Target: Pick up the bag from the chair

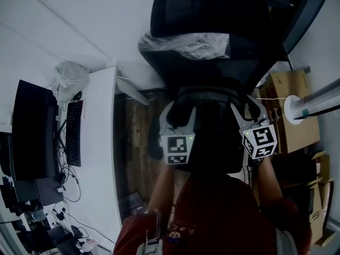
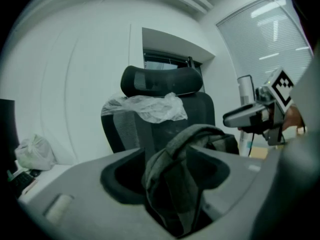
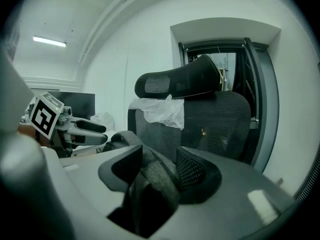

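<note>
Left claw (image 2: 167,161) and right claw (image 3: 155,169) each clamp grey fabric of the bag (image 2: 202,134) by the chair (image 2: 200,106); an uneven pull could slip it free.

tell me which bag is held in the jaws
The grey fabric bag: the left gripper and right gripper are both shut on it. The white plastic bag on the desk and the clear plastic draped over the chair sit untouched.

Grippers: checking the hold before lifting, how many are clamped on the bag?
2. The left gripper is shut on a grey strap of the bag; the right gripper is shut on another grey fold of it.
</note>
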{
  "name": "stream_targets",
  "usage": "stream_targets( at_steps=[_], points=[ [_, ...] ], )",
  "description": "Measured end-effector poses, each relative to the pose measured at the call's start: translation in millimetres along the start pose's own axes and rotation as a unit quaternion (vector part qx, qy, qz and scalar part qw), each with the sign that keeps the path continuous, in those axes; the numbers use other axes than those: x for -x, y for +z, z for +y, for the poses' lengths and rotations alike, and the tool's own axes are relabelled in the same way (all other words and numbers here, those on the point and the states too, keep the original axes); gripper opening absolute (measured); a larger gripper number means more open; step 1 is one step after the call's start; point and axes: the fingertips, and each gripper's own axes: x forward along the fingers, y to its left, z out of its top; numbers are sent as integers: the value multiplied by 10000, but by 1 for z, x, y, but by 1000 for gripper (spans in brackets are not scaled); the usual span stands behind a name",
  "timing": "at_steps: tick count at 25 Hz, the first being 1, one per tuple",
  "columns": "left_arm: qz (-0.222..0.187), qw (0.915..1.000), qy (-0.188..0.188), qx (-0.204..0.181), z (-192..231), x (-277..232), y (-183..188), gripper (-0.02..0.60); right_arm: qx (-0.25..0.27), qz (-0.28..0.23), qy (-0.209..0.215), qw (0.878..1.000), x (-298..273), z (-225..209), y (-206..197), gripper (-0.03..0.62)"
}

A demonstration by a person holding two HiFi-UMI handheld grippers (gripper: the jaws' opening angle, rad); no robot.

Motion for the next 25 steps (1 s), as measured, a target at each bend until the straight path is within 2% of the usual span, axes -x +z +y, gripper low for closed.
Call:
stream_targets(
  at_steps=[6, 10, 16, 21, 25],
  points=[
    [128, 9988, -472, -65, -3, -17, -13, 330, 8, 194, 152, 9997, -15, 7, -15, 294],
    [315, 9969, -709, -117, -3, -31, -27, 360, 98, 434, 236, 9987, -27, 8, -30, 333],
    [343, 9926, -1161, -66, -2, -48, -36, 374, 51, 737, 305, 9968, -42, 1, -52, 388],
    [431, 9849, -1667, -155, -9, -62, -43, 376, 143, 852, 308, 9958, -54, -3, -61, 397],
    [383, 9850, -1631, -420, -10, -75, -47, 367, 354, 846, 169, 9956, -62, -7, -62, 396]
  ],
)
